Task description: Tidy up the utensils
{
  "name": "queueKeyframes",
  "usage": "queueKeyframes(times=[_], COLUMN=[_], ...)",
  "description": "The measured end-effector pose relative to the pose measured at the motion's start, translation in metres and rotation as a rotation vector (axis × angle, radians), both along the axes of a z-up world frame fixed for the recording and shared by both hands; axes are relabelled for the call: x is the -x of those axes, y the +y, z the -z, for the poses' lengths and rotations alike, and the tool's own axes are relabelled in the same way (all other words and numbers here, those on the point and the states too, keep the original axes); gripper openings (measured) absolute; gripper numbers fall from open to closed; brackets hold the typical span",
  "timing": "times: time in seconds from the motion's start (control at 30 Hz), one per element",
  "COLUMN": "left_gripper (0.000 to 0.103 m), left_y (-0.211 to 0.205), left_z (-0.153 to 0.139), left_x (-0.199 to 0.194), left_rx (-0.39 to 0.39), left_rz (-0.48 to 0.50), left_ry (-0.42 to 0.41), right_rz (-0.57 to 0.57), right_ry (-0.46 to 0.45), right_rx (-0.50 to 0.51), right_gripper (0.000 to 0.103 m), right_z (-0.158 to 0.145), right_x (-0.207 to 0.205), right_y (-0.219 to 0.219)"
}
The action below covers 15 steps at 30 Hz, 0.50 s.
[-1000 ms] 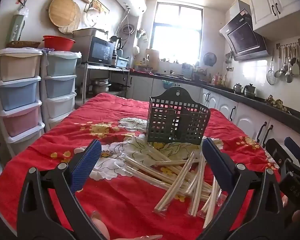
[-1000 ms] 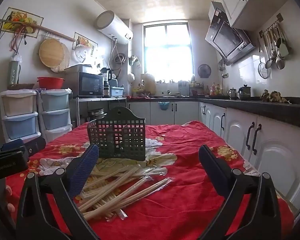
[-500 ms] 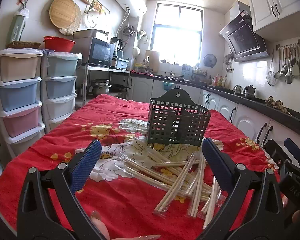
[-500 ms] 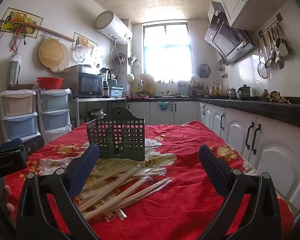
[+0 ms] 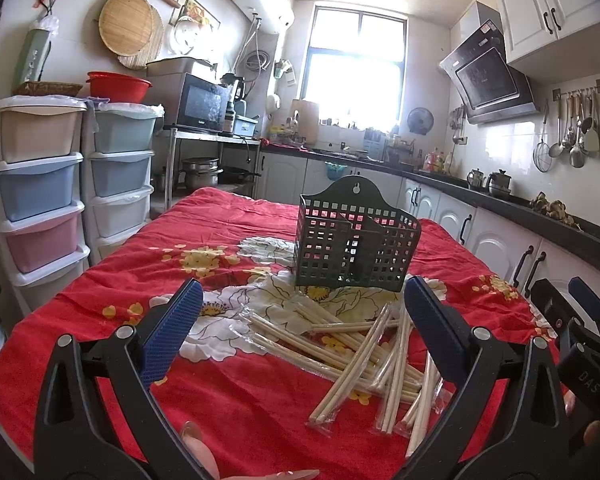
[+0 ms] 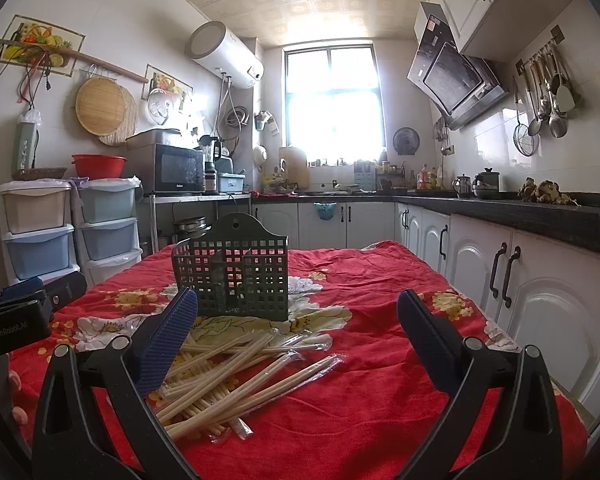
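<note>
While tongs (image 5: 300,328) gape (both), chopsticks (image 5: 364,352) scattered

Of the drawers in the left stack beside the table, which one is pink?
The third drawer from the top in the left stack; the top one is beige, the second one blue.
</note>
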<state>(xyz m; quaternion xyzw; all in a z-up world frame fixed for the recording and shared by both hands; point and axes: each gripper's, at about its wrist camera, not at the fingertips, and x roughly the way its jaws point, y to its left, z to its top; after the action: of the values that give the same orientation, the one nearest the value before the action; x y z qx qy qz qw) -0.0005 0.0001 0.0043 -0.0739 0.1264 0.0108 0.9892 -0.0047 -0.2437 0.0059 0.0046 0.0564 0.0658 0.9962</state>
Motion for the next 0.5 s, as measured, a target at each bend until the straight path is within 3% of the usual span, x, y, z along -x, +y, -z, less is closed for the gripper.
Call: queueKeyframes(times=[0.5], left_gripper=[0.093], left_y=[0.0018], left_z=[0.0013], left_x=[0.0023], left_rx=[0.001], left_rz=[-0.002], left_ry=[0.003], right_rz=[-0.003], right_ry=[0.003], right_rx=[0.001], right_gripper=[0.097], right_z=[0.0002], right_x=[0.0006], right_y=[-0.0003])
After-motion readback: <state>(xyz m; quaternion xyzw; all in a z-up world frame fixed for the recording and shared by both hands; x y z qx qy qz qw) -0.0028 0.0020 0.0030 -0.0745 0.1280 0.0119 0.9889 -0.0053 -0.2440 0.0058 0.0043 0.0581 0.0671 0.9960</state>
